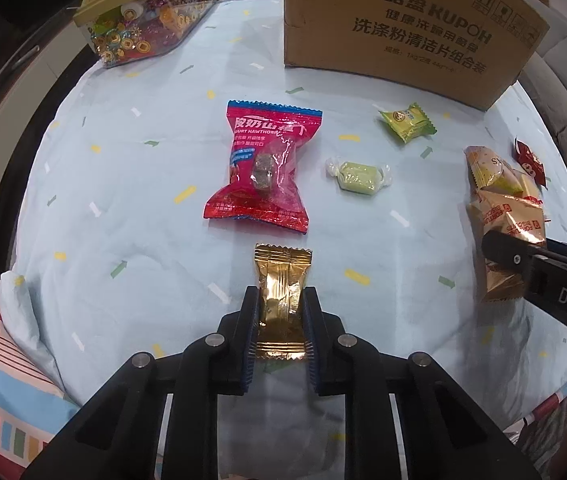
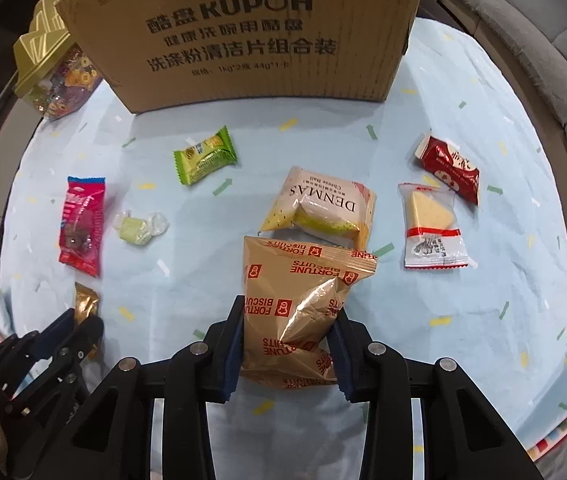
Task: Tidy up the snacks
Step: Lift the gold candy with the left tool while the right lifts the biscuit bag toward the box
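On the far left stands a clear plastic candy box with a gold lid (image 1: 143, 28), full of bright sweets; whether it counts as a sorting place I cannot tell. Next lies the red foil hawthorn packet (image 1: 265, 168), flat on the pale blue patterned cloth (image 1: 131, 208), untouched. Just in front of it, the left gripper (image 1: 281, 308) is clamped on a small gold foil snack packet (image 1: 283, 280), its pads pressing both sides of the wrapper while the packet looks to be resting on the cloth, not yet lifted. Further right a pale green twist-wrapped candy (image 1: 357, 176) and a bright green square wafer packet (image 1: 407, 122) lie loose, near the big brown cardboard carton (image 1: 403, 28) at the back.

The right gripper (image 2: 289, 340) is closed around a tan Fortune Biscuits bag (image 2: 299, 304), squeezing its lower half. Just behind sits a cream Denmas cheese-ball pouch (image 2: 323, 208), then a clear packet holding a yellow wedge (image 2: 431, 228), and a dark red small packet (image 2: 449, 170) at the far right.

By my judgement the work is barely begun: two snacks are gripped, none visibly put away, and six more are waiting scattered on the cloth.
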A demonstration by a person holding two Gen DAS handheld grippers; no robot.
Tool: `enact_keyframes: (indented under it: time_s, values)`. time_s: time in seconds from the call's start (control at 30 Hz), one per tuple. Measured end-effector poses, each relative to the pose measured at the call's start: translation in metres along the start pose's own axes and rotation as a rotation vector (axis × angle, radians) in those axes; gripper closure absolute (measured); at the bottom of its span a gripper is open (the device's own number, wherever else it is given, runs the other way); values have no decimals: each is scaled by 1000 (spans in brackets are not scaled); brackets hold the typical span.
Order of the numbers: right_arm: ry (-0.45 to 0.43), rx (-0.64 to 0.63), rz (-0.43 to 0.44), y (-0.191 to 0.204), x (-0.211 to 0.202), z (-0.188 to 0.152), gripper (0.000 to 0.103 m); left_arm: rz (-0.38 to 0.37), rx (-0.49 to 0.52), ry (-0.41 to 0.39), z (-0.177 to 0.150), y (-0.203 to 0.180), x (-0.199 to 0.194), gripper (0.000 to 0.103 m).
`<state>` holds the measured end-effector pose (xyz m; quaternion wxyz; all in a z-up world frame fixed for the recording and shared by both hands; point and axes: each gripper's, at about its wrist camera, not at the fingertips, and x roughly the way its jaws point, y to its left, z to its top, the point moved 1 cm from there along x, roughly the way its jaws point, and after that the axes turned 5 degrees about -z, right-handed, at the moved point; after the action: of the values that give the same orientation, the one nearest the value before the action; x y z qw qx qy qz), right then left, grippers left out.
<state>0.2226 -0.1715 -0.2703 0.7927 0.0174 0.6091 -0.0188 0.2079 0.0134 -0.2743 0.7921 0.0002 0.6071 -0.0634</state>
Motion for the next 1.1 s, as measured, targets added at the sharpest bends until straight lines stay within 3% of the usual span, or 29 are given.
enact_keyframes:
  time_s: [0.67, 1.1]
  values:
    - [-91, 7, 14, -13, -47, -4, 65, -5, 1, -74, -6, -11, -48, 83]
    - [-159, 15, 18, -16, -78, 2, 65, -10, 9, -129, 9, -15, -76, 83]
